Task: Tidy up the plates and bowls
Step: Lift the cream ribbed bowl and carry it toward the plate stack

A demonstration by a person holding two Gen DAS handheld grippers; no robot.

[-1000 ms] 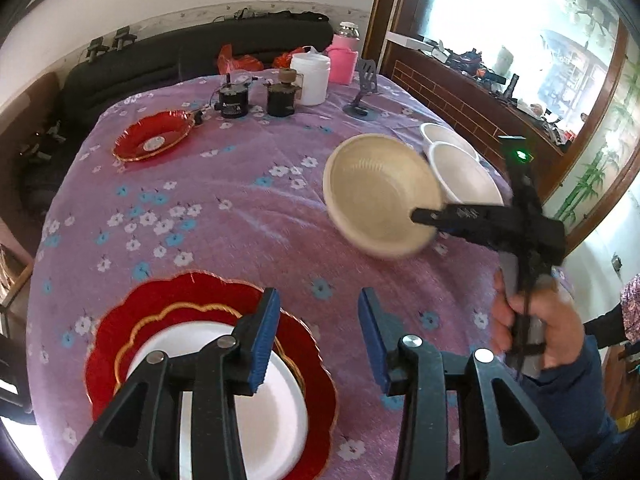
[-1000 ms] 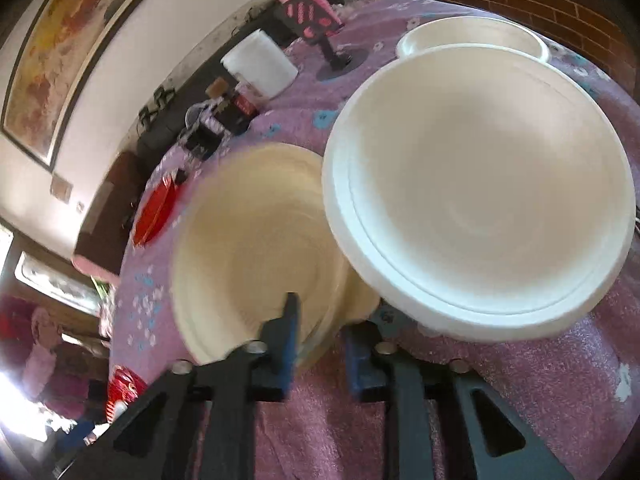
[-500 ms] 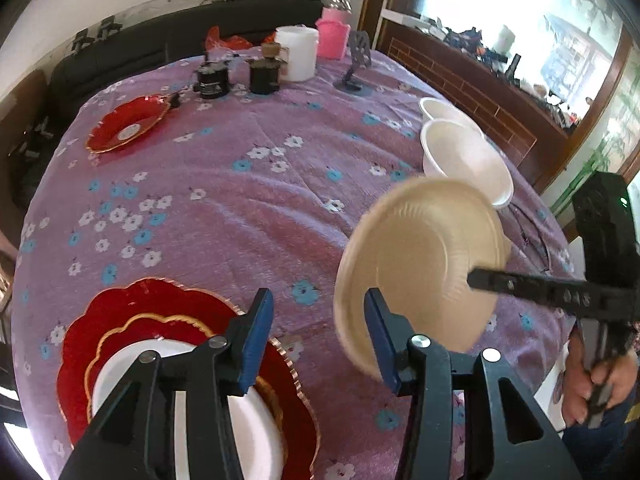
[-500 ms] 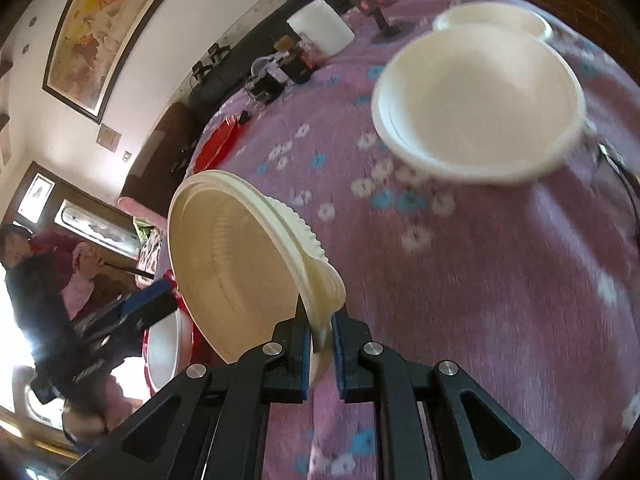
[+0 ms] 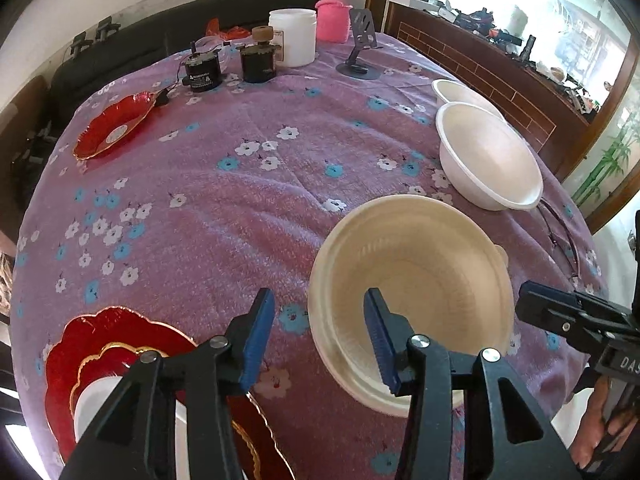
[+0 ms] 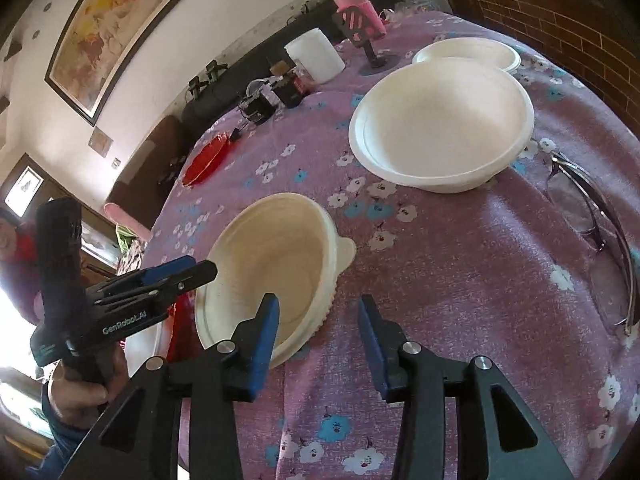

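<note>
A cream paper bowl (image 5: 412,296) lies on the purple flowered cloth near the front edge; it also shows in the right wrist view (image 6: 272,268). My left gripper (image 5: 318,340) is open, its right finger over the bowl's near rim. My right gripper (image 6: 318,332) is open and empty, just beside the bowl's right rim. A large white bowl (image 5: 486,156) and a second white bowl (image 5: 456,90) stand at the right. A stack of red plates with a white plate on top (image 5: 100,364) lies at the front left. A small red plate (image 5: 114,126) lies at the far left.
At the table's far side stand a white jar (image 5: 292,42), a pink-sleeved bottle (image 5: 334,16), a phone stand (image 5: 360,56) and two black motors (image 5: 202,72). Eyeglasses (image 6: 592,216) lie near the right edge.
My right gripper carried the cream bowl from beside the white bowl to the front of the table, set it down and opened. The left gripper stays open near it.
</note>
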